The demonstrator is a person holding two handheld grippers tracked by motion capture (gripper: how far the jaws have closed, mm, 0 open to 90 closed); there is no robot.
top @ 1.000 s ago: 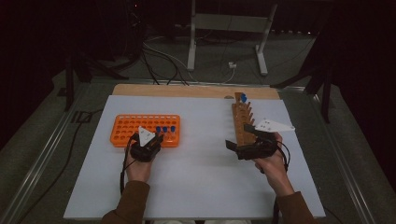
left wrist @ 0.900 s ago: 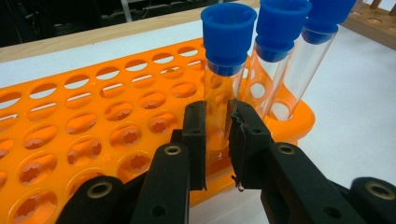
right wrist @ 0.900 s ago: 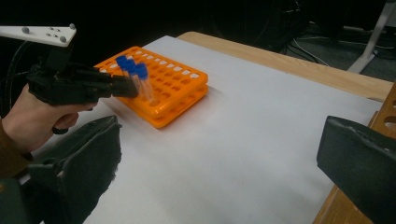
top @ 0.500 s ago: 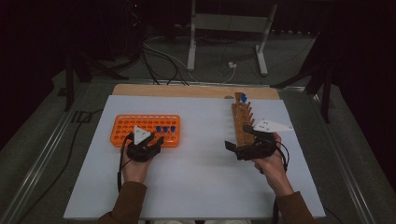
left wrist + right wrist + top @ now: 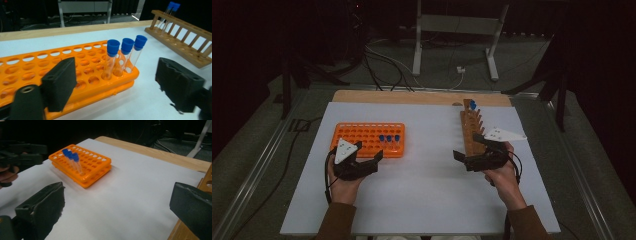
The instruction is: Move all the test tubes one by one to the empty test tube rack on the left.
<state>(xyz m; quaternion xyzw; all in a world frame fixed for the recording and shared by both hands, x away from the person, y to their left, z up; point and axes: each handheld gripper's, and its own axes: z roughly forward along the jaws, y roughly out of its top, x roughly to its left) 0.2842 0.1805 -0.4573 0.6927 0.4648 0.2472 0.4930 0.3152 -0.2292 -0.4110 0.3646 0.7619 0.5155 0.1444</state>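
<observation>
An orange tube rack (image 5: 362, 134) lies left of centre on the white table, with three blue-capped test tubes (image 5: 389, 138) upright at its right end. My left gripper (image 5: 368, 151) stands open just in front of that rack, empty. In the left gripper view the three tubes (image 5: 125, 55) stand beyond the open gripper (image 5: 118, 85). A wooden tube rack (image 5: 472, 131) runs away from me on the right, with blue-capped tubes (image 5: 472, 105) at its far end. My right gripper (image 5: 467, 146) is open and empty at the rack's near end, pointing left.
The white sheet (image 5: 427, 190) covers a wooden tabletop (image 5: 412, 96) whose far strip is bare. Beyond the table are cables and a metal stand (image 5: 452, 30) on a dark floor. In the right gripper view the orange rack (image 5: 82, 167) sits far across the sheet, with the left gripper (image 5: 20, 152) beside it.
My left gripper has drawn back a little toward me and to the left, away from the orange rack. The right gripper has stayed in place.
</observation>
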